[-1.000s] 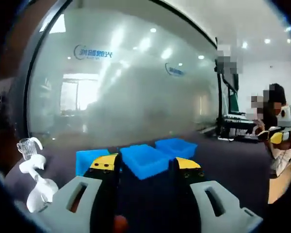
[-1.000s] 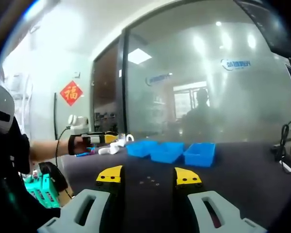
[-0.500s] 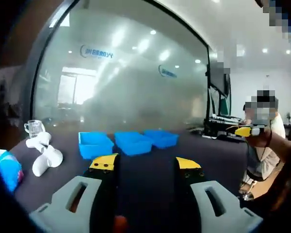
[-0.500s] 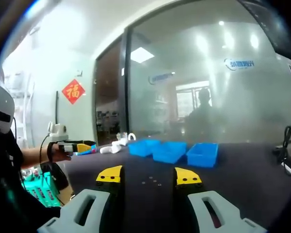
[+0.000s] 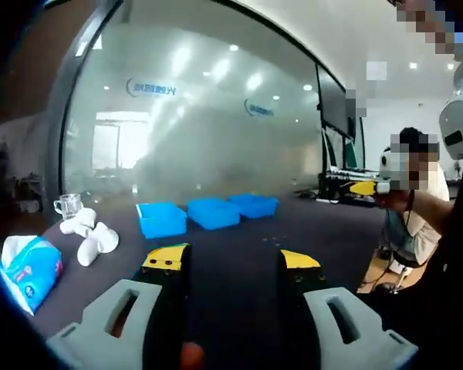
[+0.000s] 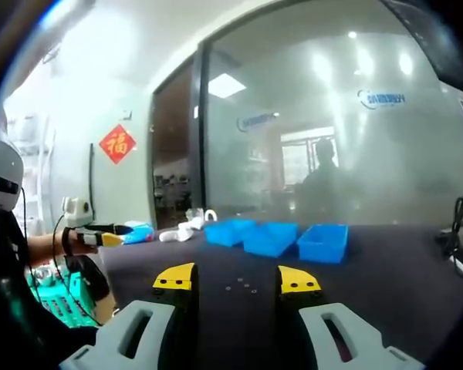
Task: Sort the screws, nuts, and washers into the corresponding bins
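Note:
Three blue bins stand in a row on the dark table: left bin (image 5: 161, 219), middle bin (image 5: 214, 213), right bin (image 5: 253, 205), all some way ahead of my left gripper (image 5: 233, 262), which is open and holds nothing. In the right gripper view the same bins (image 6: 270, 237) lie beyond my right gripper (image 6: 237, 279), also open with nothing in it. A few small metal parts (image 6: 241, 285) lie on the cloth just ahead, between its jaws' lines. The left gripper (image 6: 108, 237) is held in a hand at the far left. The right gripper (image 5: 356, 187) is held up at the right.
A white figurine-like object (image 5: 92, 239), a small glass cup (image 5: 68, 205) and a blue tissue pack (image 5: 27, 262) lie at the table's left end. A frosted glass wall runs behind the table (image 5: 316, 239). A seated person (image 5: 417, 208) is at the right.
The left gripper has drawn back from the bins, which look smaller now; the tissue pack has come into its view. In the right gripper view it has shifted left. The right gripper has barely moved.

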The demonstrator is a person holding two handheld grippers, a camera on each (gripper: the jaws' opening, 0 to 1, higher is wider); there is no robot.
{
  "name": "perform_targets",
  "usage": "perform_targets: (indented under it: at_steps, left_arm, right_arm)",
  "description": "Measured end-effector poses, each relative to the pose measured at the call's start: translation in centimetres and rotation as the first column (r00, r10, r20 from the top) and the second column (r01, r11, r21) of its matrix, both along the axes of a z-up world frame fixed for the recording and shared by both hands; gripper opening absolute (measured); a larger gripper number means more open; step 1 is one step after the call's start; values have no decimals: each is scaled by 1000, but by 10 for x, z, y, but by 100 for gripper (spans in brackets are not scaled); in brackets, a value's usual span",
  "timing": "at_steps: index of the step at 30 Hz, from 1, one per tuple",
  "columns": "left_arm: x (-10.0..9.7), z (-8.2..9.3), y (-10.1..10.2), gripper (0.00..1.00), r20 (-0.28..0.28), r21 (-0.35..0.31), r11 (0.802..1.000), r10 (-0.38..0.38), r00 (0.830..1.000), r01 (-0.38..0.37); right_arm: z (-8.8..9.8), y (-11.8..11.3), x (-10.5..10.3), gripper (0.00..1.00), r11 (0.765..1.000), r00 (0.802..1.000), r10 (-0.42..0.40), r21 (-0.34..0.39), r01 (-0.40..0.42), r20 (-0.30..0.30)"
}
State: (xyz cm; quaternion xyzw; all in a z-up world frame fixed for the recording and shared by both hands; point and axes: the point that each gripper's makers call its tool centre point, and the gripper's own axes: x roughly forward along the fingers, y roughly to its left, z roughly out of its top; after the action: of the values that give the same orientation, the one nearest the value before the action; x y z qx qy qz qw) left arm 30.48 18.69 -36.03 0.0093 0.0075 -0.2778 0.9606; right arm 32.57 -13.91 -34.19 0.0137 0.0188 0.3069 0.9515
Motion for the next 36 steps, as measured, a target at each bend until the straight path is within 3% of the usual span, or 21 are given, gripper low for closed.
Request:
perform_targets:
  at_steps: [11, 15, 22, 36]
  left_arm:
    - [-7, -10, -20, 44, -41, 69, 994, -88, 995, 91]
    - [-7, -5, -20, 44, -45, 41, 994, -99, 994, 101]
    - [-7, -1, -15, 44, -45, 36, 995, -91, 995, 92]
    - [-8, 0, -9, 44, -61, 47, 995, -86, 994, 89]
  right_arm:
    - [-5, -4, 1, 36, 998, 999, 32, -56, -34, -31]
    - [-9, -4, 1, 36, 993, 996, 65, -93, -70, -56]
    - [-15, 0, 2, 36, 973, 985, 133, -175, -152, -113]
    - [-12, 12, 3, 36, 927, 967, 205, -287, -242, -153]
